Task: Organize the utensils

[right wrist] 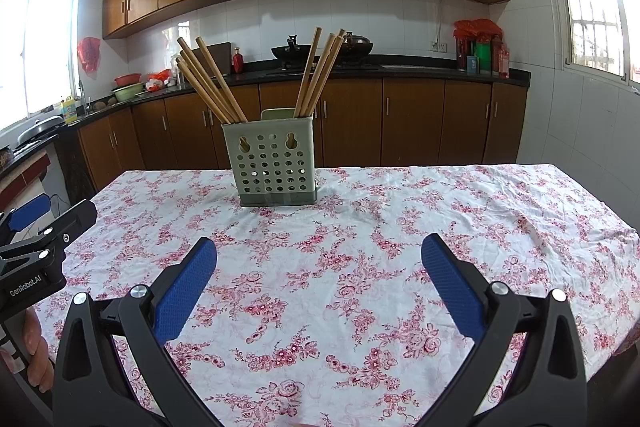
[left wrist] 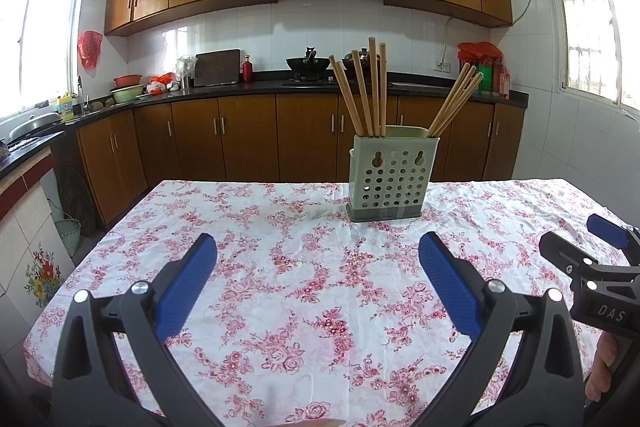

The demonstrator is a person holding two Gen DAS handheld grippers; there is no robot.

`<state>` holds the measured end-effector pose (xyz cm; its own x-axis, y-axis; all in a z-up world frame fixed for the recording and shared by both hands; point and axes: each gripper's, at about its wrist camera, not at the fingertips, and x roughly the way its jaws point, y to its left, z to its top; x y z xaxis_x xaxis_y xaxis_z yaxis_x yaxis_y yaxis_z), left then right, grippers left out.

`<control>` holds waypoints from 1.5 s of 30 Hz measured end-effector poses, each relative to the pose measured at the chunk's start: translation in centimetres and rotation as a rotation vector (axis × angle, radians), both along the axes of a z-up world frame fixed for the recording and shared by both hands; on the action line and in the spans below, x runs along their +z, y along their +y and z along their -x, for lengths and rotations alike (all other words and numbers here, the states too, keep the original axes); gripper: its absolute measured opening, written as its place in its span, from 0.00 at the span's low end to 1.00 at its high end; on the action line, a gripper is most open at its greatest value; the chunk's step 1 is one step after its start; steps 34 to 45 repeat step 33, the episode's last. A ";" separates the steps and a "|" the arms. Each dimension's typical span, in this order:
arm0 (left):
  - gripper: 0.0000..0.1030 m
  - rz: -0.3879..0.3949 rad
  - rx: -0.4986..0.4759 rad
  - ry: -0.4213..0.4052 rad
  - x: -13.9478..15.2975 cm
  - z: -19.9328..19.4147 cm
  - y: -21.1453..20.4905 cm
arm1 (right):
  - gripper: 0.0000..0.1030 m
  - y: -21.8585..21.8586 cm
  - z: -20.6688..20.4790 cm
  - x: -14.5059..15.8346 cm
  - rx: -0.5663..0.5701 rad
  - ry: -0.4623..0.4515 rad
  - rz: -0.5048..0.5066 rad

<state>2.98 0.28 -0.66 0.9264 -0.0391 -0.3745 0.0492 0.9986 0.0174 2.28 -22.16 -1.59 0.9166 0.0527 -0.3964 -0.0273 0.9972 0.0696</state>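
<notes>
Left wrist view: left gripper (left wrist: 318, 251) hovers level over the floral tablecloth (left wrist: 280, 267), fingers wide — right gripper (right wrist: 319, 251) likewise, both facing the chopstick holder (right wrist: 274, 163).

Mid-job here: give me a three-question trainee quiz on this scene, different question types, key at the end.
1. True or false: the left gripper is shut on a chopstick.
2. How many bundles of chopsticks stand in the holder? A) one B) two C) four
3. Fill in: the holder stands on the floral ____.

Key: 1. False; both it and the right gripper are open and empty. 2. B. 3. tablecloth.
</notes>
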 end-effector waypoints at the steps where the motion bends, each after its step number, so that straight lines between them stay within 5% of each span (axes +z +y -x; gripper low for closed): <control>1: 0.96 0.000 0.000 0.000 0.0 0.0 0.0 | 0.98 0.0 0.0 0.0 0.000 0.000 0.000; 45: 0.96 0.002 0.002 0.004 -0.5 0.0 -0.3 | 0.98 0.2 0.0 -0.2 -0.007 0.002 -0.007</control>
